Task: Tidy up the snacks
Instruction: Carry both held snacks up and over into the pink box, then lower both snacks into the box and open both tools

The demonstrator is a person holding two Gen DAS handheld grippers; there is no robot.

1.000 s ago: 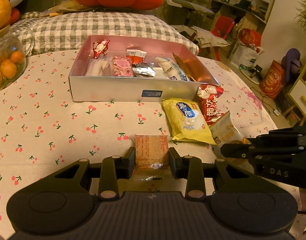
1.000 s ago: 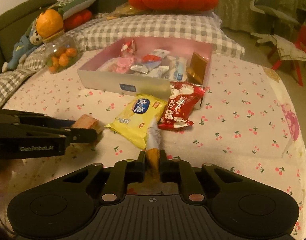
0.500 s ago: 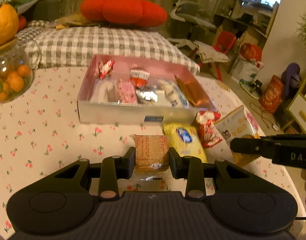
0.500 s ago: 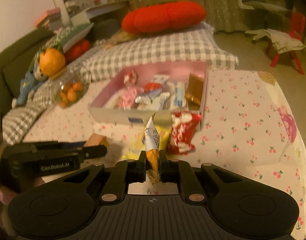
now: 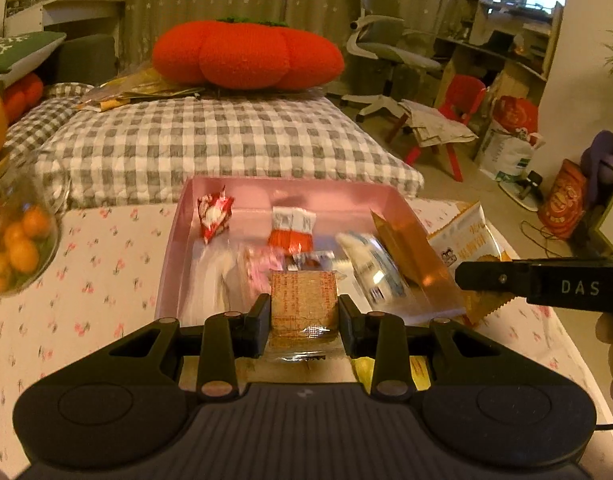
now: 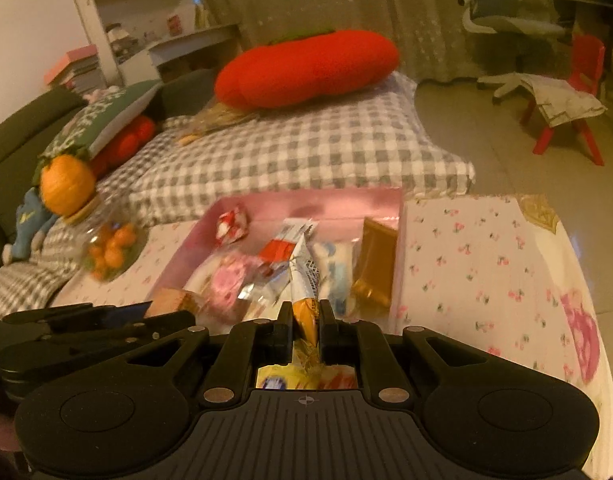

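My left gripper (image 5: 304, 309) is shut on a brown square snack packet (image 5: 304, 300), held above the near edge of the pink box (image 5: 174, 236). The box holds several wrapped snacks. My right gripper (image 6: 305, 314) is shut on a white and orange snack bag (image 6: 302, 276), seen edge-on over the same box (image 6: 398, 276). In the left wrist view that bag (image 5: 464, 236) hangs at the box's right side from the right gripper (image 5: 462, 276). In the right wrist view the left gripper (image 6: 178, 316) shows low on the left with its brown packet (image 6: 168, 300).
A glass jar of small oranges (image 5: 14, 240) stands left of the box on the cherry-print cloth (image 5: 98, 280). A checked cushion (image 5: 210, 144) and a red pumpkin cushion (image 5: 246, 54) lie behind. A yellow packet (image 6: 274, 376) lies under the right gripper. The table's edge (image 6: 578, 280) curves on the right.
Both grippers have lifted their packets off the cloth and carried them forward. The packets now hang over the box's near side, and the yellow and red packets have dropped out of the left wrist view.
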